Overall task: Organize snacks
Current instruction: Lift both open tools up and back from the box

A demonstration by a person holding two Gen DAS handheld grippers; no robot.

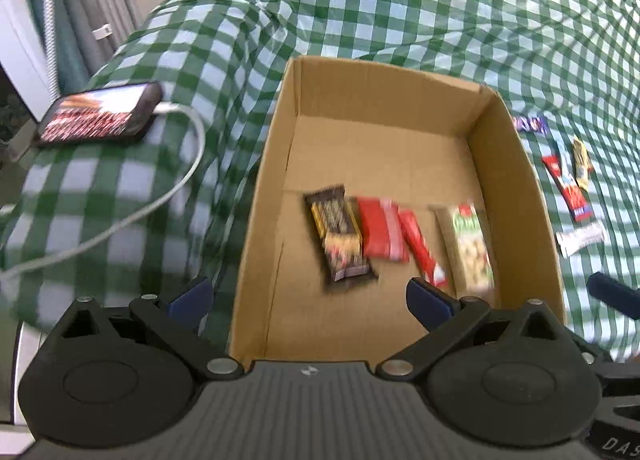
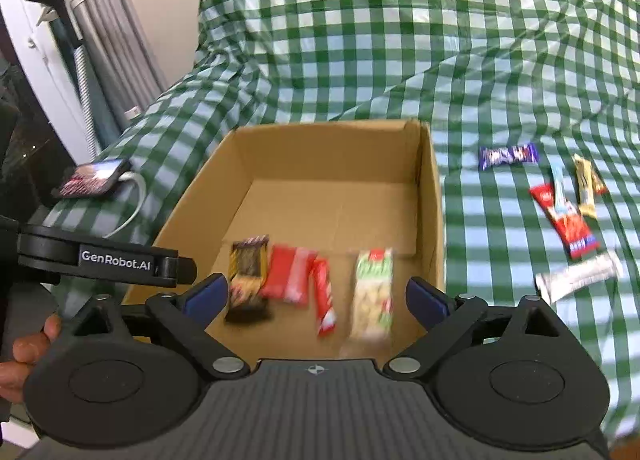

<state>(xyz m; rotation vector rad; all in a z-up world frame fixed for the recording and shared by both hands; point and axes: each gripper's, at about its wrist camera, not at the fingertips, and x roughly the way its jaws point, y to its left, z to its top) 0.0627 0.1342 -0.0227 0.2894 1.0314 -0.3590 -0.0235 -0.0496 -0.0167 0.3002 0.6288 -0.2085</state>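
Note:
An open cardboard box (image 1: 276, 128) (image 2: 434, 196) sits on a green checked cloth. Inside lie a brown bar (image 1: 340, 234) (image 2: 246, 280), a red packet (image 1: 380, 232) (image 2: 288, 274), a thin red stick (image 1: 422, 252) (image 2: 324, 302) and a green nut bar (image 1: 472, 248) (image 2: 372, 292). To the right of the box lie a purple bar (image 2: 508, 156), a red bar (image 2: 568, 224), a yellow bar (image 2: 586, 188) and a white bar (image 2: 578, 276). My left gripper (image 1: 310, 296) is open and empty over the box's near end. My right gripper (image 2: 316, 294) is open and empty above the box.
A phone (image 1: 98, 114) (image 2: 92, 180) with a lit screen and a white cable (image 1: 176, 184) lies on the cloth left of the box. Curtains and a wall stand at the far left. The left gripper's body (image 2: 100, 260) shows at the left of the right wrist view.

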